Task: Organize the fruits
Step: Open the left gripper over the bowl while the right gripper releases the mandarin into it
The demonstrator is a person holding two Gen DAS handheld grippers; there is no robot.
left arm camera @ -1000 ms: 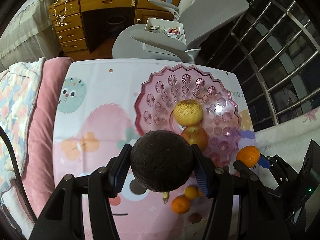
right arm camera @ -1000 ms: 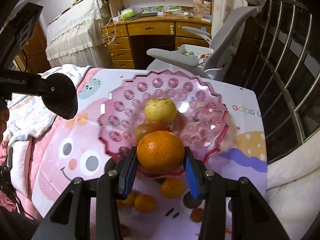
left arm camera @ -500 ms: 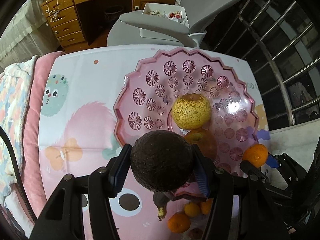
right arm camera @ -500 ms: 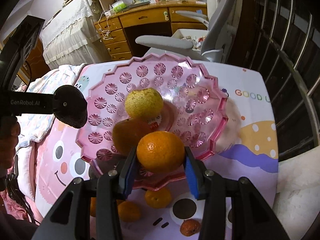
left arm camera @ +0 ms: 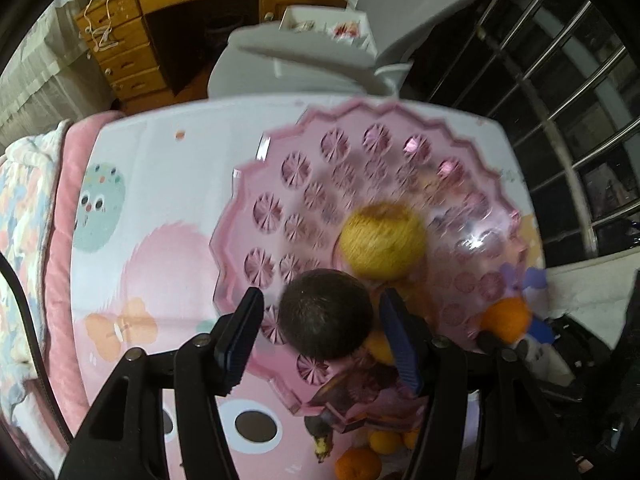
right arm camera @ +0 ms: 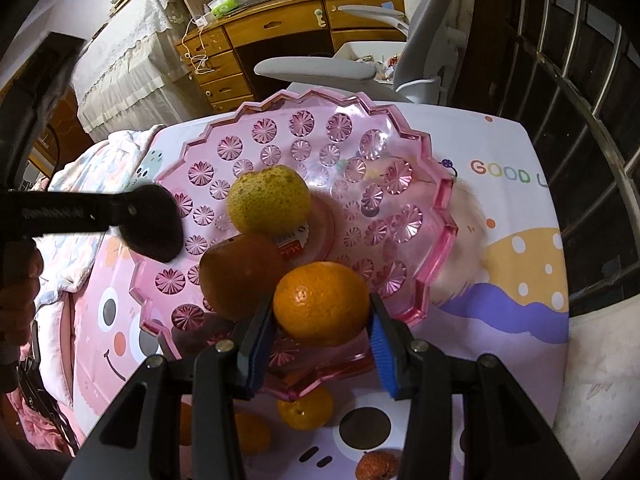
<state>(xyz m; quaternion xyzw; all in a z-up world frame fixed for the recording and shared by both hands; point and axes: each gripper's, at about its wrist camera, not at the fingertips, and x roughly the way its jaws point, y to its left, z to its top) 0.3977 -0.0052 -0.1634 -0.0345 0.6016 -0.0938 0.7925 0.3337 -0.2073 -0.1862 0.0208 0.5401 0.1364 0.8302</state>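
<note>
Left wrist view looks down on a table [left arm camera: 168, 168] covered with a pastel cartoon-print cloth; a pink scalloped glass fruit dish [left arm camera: 288, 216] stands on it. Beyond the table are a grey office chair [left arm camera: 320, 60], a wooden desk with drawers [left arm camera: 132, 52] and, on the right, a metal window grille [left arm camera: 560, 92]. A pink quilted blanket [left arm camera: 56, 240] borders the table's left edge.

The left tool [left arm camera: 322, 328] is spread wide, its blue pads clear of the dark avocado [left arm camera: 324, 314] between them; this blurred frame does not show whether the avocado rests on the dish. Its long axis cannot be judged: it reads as nearly round. Just past it sits a yellow speckled pear [left arm camera: 382, 242], stem end toward the far rim.

Right wrist view shows the right tool [right arm camera: 322, 340] clamped on an orange [right arm camera: 322, 304], stem dimple facing the camera, held over the near rim of the dish. A brown-red apple [right arm camera: 240, 276] lies in the dish beside it, touching the pear. Small oranges [right arm camera: 306, 408] lie on the cloth under the dish's near edge.
</note>
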